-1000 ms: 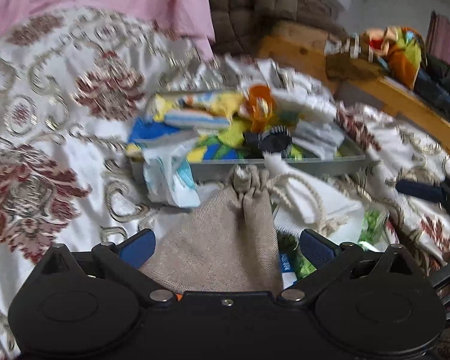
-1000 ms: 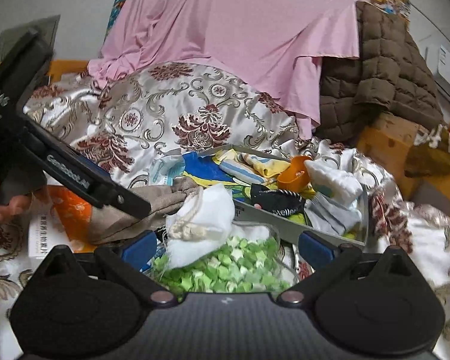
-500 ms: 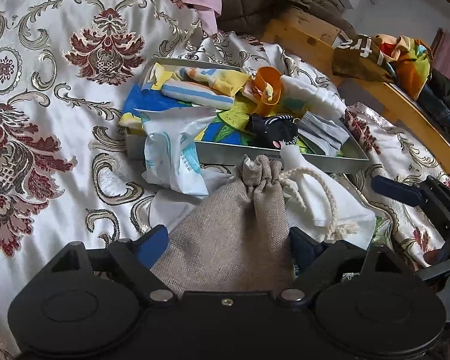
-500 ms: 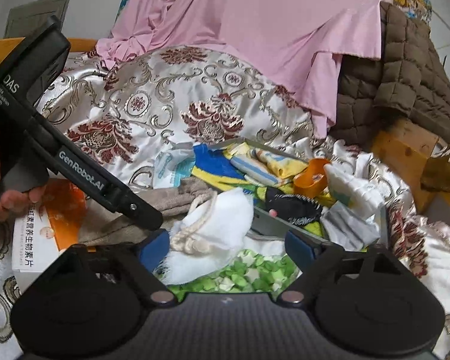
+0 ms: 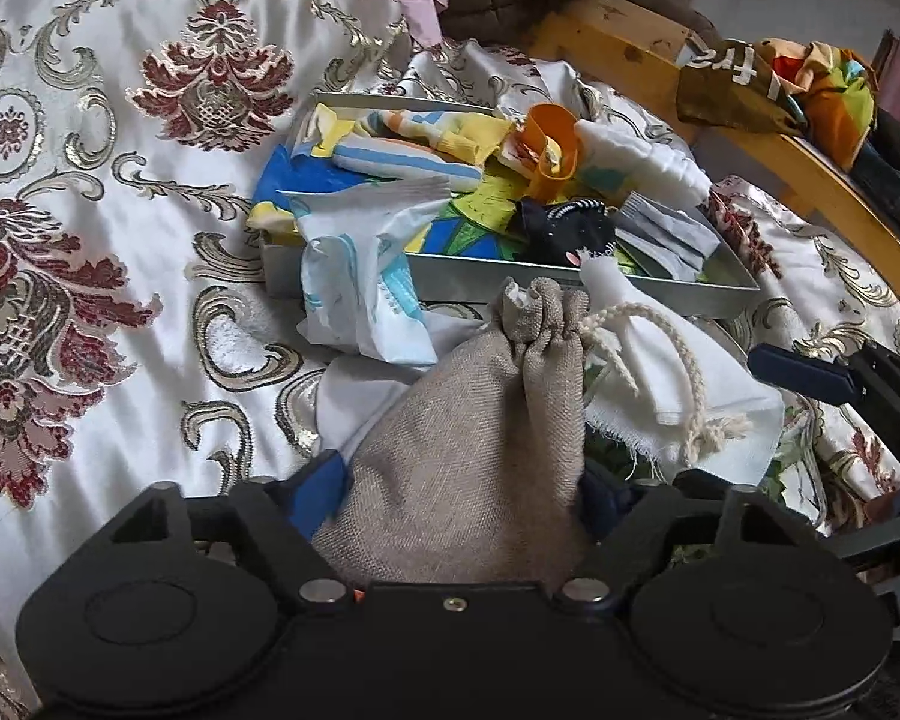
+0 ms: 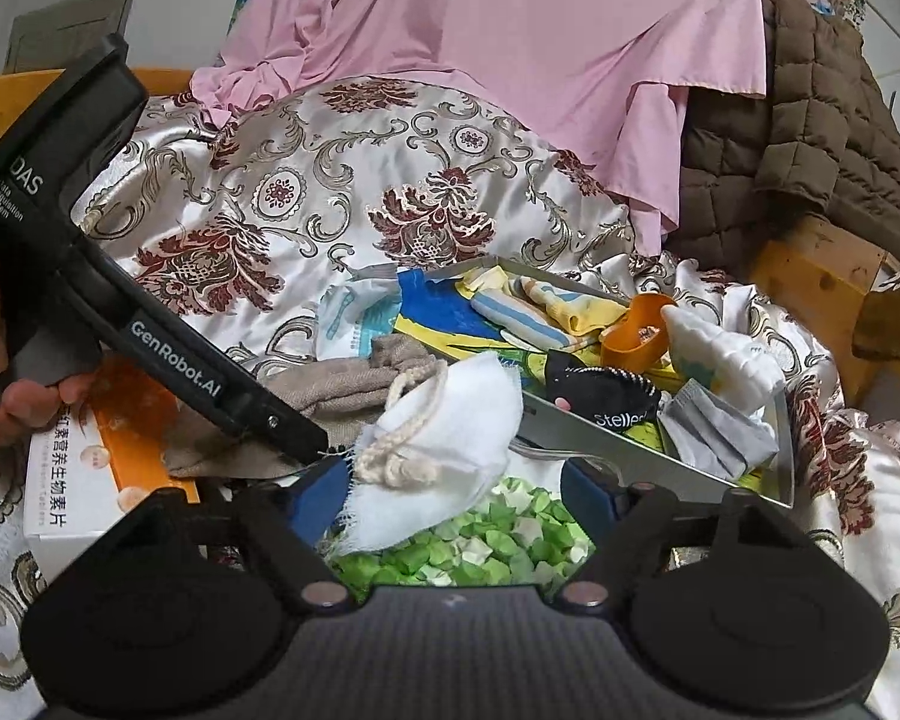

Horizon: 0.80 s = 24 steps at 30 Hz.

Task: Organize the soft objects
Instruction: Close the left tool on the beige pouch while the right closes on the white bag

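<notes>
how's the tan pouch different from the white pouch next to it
The tan pouch is coarse brown weave with no cord showing; the white pouch is pale frayed cloth with a thick twisted cord. The tan one lies between the closing left claw's fingers, the white one between the closing right claw's. Both are drawstring bags cinched at the neck, lying before the tray.

Coarse matt burlap pouch (image 5: 480, 456), glossy satin bedspread (image 5: 120, 312).
</notes>
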Motion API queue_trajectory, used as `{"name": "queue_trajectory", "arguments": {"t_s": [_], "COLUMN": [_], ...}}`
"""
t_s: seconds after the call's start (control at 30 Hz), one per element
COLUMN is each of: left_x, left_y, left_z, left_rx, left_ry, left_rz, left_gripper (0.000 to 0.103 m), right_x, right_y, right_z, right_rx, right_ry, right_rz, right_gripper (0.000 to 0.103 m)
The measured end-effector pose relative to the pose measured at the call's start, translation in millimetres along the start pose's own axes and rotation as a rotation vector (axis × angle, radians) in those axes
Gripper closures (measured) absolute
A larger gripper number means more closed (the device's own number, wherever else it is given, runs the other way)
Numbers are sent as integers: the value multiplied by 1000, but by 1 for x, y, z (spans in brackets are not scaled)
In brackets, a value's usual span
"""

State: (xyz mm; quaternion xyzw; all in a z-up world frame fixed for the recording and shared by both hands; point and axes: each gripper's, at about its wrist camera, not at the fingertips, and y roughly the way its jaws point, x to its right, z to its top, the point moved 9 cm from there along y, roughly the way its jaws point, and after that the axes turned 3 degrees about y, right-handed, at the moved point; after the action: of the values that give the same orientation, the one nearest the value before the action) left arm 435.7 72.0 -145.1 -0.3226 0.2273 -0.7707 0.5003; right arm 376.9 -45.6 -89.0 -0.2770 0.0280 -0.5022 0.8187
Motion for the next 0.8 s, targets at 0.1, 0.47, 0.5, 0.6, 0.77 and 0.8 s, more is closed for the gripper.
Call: {"name": "queue_trajectory", "arguments": {"t_s": [0.1, 0.47, 0.5, 0.6, 0.77, 0.8], "left_x": [-5, -25, -25, -25, -28, -30], "left_y": [-2, -14, -16, -21, -33, -35], "left_z": [1, 8, 9, 14, 21, 23], "left_rx": [12, 61, 66, 92, 151, 164], "left_ry": [-25, -149, -149, -155, -169, -179], "left_rz": [16, -14, -16, -39, -44, -43], "left_gripper": [36, 64, 65, 70, 71, 71], "right_x": [-2, -13, -14, -16, -14, -12], "right_y": [2, 21, 24, 31, 39, 41], "right_z": [0, 12, 14, 18, 25, 28], "right_rx": [-9, -53, -61, -92, -140, -146], "right_ry": [-2, -13, -22, -28, -30, -22], "right_rz": [3, -12, -14, -10, 13, 17], "right_gripper": [23, 38, 39, 42, 67, 77]}}
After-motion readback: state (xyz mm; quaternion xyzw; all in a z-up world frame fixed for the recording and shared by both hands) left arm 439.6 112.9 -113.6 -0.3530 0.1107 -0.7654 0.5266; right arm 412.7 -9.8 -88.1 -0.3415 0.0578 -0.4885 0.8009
